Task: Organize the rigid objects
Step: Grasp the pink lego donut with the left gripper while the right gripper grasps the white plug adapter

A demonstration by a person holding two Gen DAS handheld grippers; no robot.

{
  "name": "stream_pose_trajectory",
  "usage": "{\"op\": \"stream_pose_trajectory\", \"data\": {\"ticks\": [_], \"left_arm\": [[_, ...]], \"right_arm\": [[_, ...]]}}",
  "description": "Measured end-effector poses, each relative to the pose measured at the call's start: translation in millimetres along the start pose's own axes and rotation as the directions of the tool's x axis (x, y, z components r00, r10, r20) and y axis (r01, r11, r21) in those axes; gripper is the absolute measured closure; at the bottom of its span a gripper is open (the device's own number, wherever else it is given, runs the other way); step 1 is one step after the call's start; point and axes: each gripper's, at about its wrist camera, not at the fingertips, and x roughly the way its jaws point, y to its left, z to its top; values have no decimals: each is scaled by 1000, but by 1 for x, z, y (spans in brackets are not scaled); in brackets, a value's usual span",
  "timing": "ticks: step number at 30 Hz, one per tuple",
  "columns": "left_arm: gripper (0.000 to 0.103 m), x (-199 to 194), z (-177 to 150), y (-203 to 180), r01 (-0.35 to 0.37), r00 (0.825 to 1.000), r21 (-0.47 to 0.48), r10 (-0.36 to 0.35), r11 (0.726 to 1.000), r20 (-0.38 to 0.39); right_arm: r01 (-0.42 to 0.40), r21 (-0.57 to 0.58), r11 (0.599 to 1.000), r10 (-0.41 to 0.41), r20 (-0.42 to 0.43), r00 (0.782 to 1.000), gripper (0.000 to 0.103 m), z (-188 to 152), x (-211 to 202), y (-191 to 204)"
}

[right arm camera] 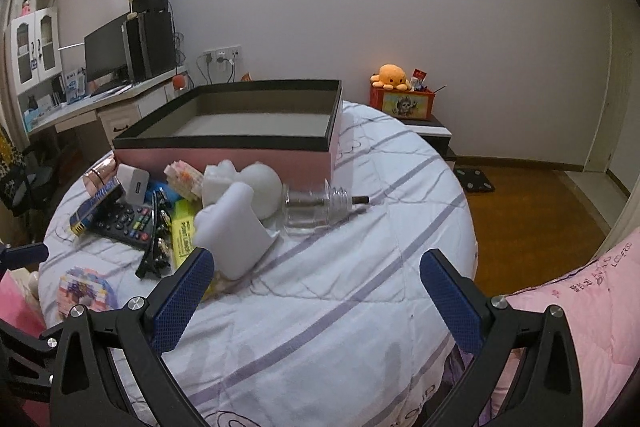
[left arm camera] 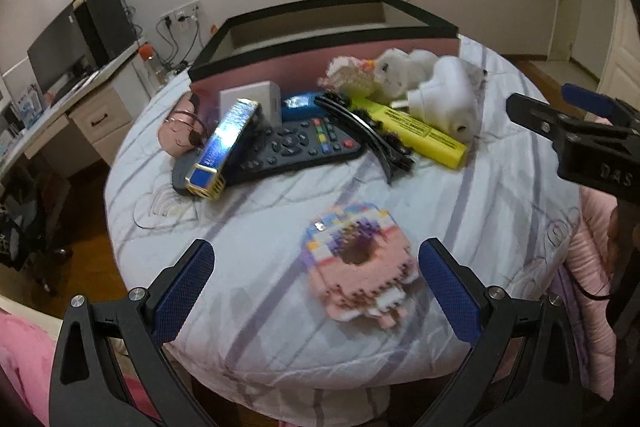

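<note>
A pink box with a black rim [left arm camera: 320, 61] [right arm camera: 224, 157] stands open at the back of the bed. In front of it lie a remote [left arm camera: 296, 147], a blue and gold box [left arm camera: 224, 147], a yellow highlighter [left arm camera: 420, 133], black hair clips [left arm camera: 368, 135], a white plug-like object [left arm camera: 444, 95] [right arm camera: 232, 227] and a clear glass bottle [right arm camera: 316, 205]. A pink block-built doughnut [left arm camera: 360, 263] lies between the open fingers of my left gripper [left arm camera: 316, 287]. My right gripper [right arm camera: 316, 299] is open and empty over the bedspread, and shows in the left wrist view [left arm camera: 568, 131].
The white bedspread with purple lines [right arm camera: 360, 267] covers the bed. A desk with monitor [right arm camera: 106, 59] stands at left. A pink quilt [right arm camera: 592, 307] lies at right. A nightstand with a red box and orange plush [right arm camera: 400, 99] stands behind the bed.
</note>
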Motion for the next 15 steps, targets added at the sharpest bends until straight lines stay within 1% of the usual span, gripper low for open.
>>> {"op": "stream_pose_trajectory", "data": {"ticks": [1,3,5,7,9,10,13,15], "left_arm": [[0,4,-1,-3,-4,1000,12,4,1000,-17],[0,11,-4,-3,-21,999,11,22,1000,-25],[0,14,-6,5,18,1000,-35,-19,999,-24],[0,16,-5,14,39,999,-74,-41,997,-31],[0,19,-7,20,71,997,-95,-74,993,-33],[0,21,-9,22,86,996,-104,-89,991,-27],[0,21,-15,19,81,997,-91,-80,993,14],[0,20,-18,20,87,996,-101,-84,991,39]], "right_arm": [[-2,0,1000,2,-5,1000,0,-1,1,0],[-7,-1,1000,7,-9,1000,0,-2,3,1],[-9,-1,1000,9,-17,1000,0,-3,7,2],[-17,-5,1000,16,-30,999,0,-5,11,3],[-20,-12,1000,20,-33,999,0,-7,13,5],[-20,-17,1000,19,-38,999,0,-7,15,6],[-21,-15,1000,20,-45,999,0,-9,18,6],[-22,-14,1000,21,-53,998,0,-10,21,5]]}}
